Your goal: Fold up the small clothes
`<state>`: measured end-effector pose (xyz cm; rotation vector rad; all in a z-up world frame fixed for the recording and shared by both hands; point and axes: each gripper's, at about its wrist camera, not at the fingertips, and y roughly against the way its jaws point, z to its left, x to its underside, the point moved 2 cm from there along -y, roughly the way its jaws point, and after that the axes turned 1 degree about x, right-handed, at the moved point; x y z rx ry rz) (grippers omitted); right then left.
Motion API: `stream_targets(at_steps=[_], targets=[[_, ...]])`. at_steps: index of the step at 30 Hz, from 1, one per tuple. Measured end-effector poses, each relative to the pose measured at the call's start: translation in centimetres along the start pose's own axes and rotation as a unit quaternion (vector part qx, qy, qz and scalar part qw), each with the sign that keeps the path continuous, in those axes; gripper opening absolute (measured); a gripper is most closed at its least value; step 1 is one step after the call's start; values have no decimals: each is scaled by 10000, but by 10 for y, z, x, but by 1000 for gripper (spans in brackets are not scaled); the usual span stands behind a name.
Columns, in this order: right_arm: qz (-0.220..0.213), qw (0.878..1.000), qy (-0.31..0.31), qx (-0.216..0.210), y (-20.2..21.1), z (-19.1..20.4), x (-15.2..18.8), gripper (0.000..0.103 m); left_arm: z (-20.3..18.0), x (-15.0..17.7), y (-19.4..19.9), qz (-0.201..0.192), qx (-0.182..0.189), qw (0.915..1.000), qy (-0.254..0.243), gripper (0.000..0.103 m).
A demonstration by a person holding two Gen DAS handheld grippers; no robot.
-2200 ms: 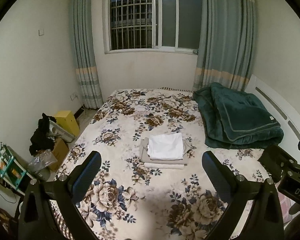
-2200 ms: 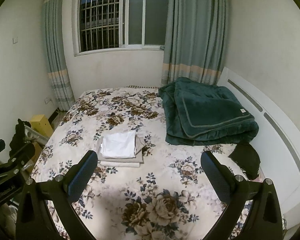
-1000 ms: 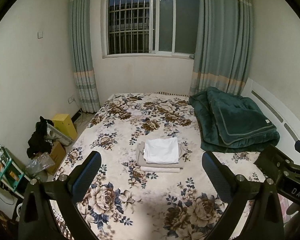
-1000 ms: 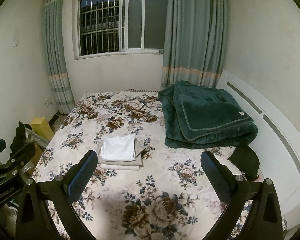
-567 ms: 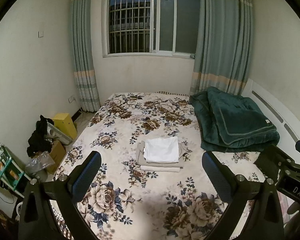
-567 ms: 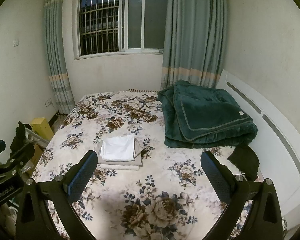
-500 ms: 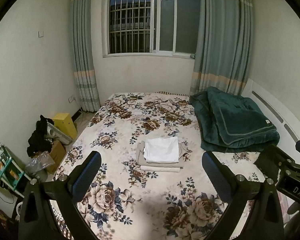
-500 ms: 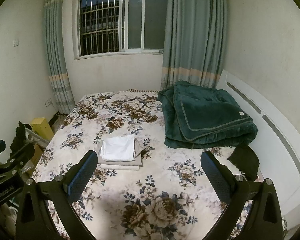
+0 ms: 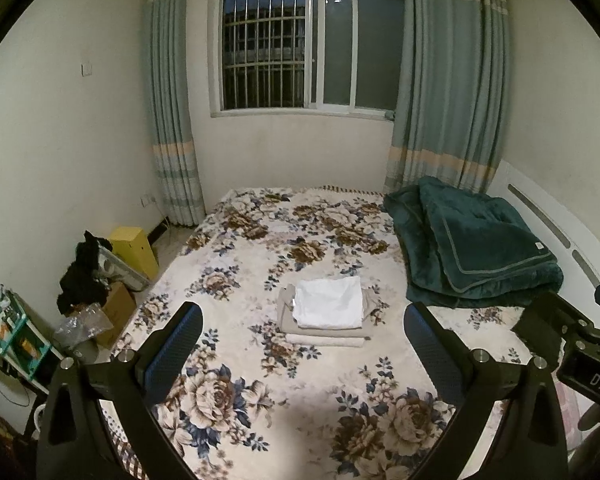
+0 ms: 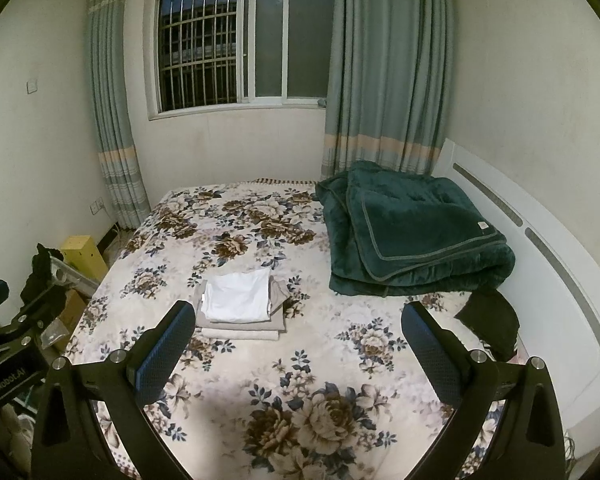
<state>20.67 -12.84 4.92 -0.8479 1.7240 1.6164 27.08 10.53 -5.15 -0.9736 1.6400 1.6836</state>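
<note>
A small stack of folded clothes lies mid-bed: a white garment (image 9: 327,301) on top of beige ones (image 9: 320,334). It also shows in the right wrist view (image 10: 238,295). A loose black garment (image 10: 490,322) lies at the bed's right edge by the headboard; in the left wrist view (image 9: 538,330) it is partly hidden behind the right gripper. My left gripper (image 9: 303,350) is open and empty, held high above the near part of the bed. My right gripper (image 10: 294,350) is open and empty too, to the right of the left one.
The floral bedspread (image 9: 260,360) covers the bed. A folded dark green blanket (image 9: 472,244) lies at the far right against the white headboard (image 10: 548,256). Left of the bed are a yellow box (image 9: 136,246), black clothing on boxes (image 9: 82,276) and a cluttered shelf (image 9: 8,332).
Both grippers have drawn back and up from the bed since 2.2 s ago, so the stack looks smaller. Over the last half second nothing has visibly moved.
</note>
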Motion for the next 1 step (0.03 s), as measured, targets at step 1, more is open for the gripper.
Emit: stream_targets(at_steps=[1], targets=[[1, 10000, 0, -4, 0, 0, 1, 103, 0, -1, 1, -8, 13, 10000, 10, 103]])
